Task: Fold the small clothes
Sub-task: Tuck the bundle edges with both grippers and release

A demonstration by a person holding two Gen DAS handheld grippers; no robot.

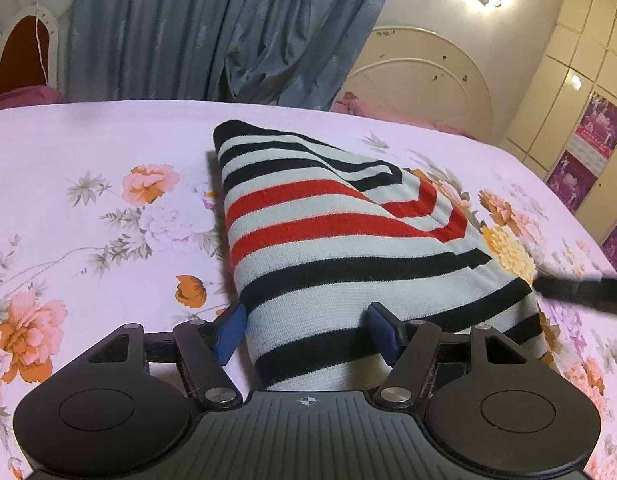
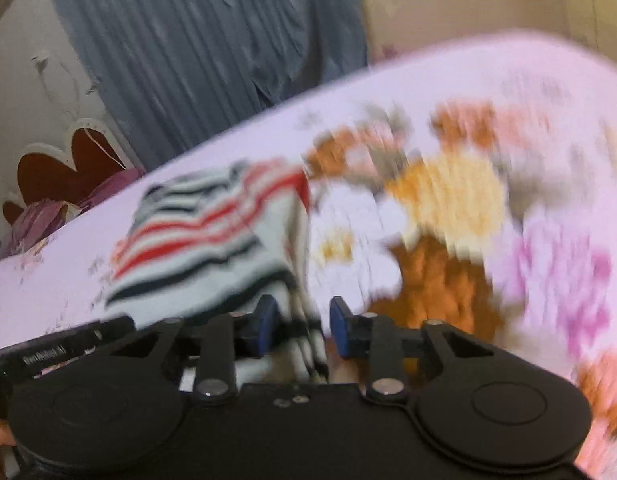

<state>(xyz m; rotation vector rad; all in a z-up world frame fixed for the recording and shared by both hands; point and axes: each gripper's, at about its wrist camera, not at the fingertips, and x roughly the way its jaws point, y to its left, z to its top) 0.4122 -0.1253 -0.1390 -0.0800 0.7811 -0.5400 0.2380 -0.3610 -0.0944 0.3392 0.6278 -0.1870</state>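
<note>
A knit garment (image 1: 328, 220) with white, black and red stripes lies folded into a rough triangle on the pink floral bedsheet (image 1: 108, 140). Its near end rises toward my left gripper (image 1: 306, 328), whose blue pads press on either side of the thick fold. At the right edge, a black finger of my right gripper (image 1: 580, 294) reaches the garment's right corner. The right wrist view is blurred. There the garment (image 2: 196, 232) spreads to the left, and several layers of its edge run between the pads of my right gripper (image 2: 302, 324), which is shut on them.
Grey-blue curtains (image 1: 188, 28) hang behind the bed. A cream arched headboard (image 1: 420, 68) and a pink pillow (image 1: 360, 106) are at the back right, with cream wardrobe doors (image 1: 580, 80) beyond. A red heart-shaped panel (image 1: 20, 52) stands at the back left. Flowered sheet (image 2: 508, 92) spreads around the garment.
</note>
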